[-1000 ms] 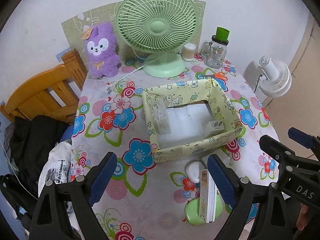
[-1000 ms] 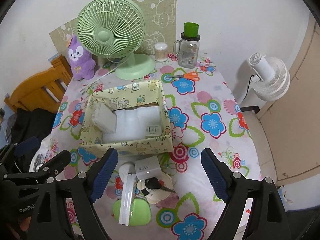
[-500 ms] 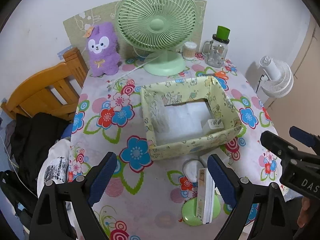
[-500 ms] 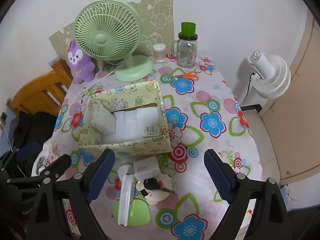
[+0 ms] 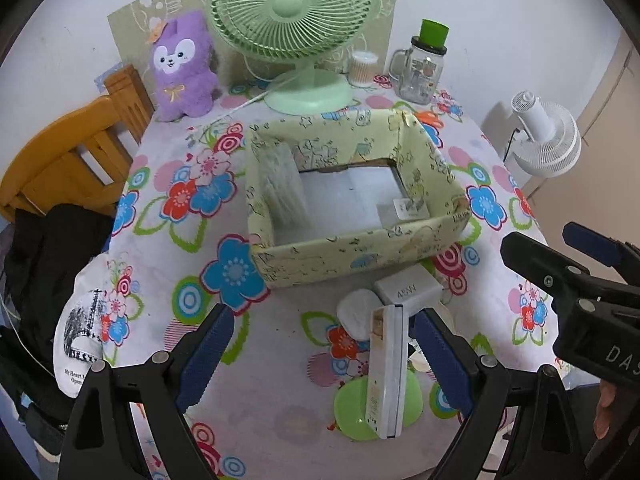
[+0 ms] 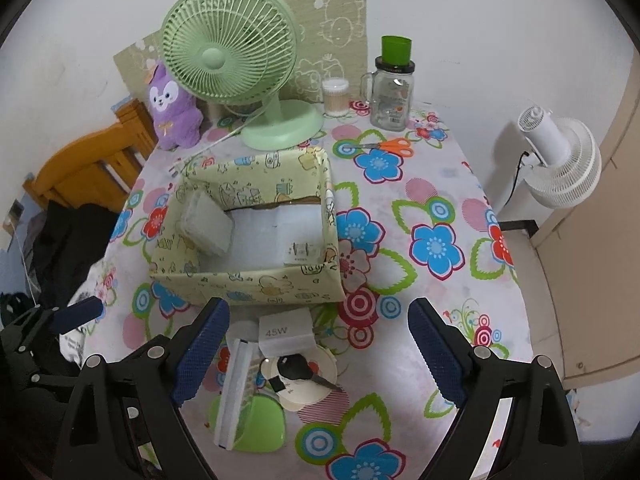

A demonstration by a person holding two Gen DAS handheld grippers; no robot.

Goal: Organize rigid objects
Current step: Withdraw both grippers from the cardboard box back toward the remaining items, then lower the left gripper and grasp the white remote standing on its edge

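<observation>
Left wrist view: left gripper [image 5: 320, 344] wide open, empty, above flat white case [image 5: 386, 372] on table [image 5: 280, 412], before yellow box [image 5: 352, 256]. Right gripper [image 6: 318, 340] jaws just opened wider, empty, over 45W charger [image 6: 285, 334].

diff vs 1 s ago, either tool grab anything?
No. The left tool dropped closer to the slim white box; nothing gripped. The right tool's jaws have just been opening, not touching anything. The yellow box, the 45W charger and the key are unmoved.
</observation>
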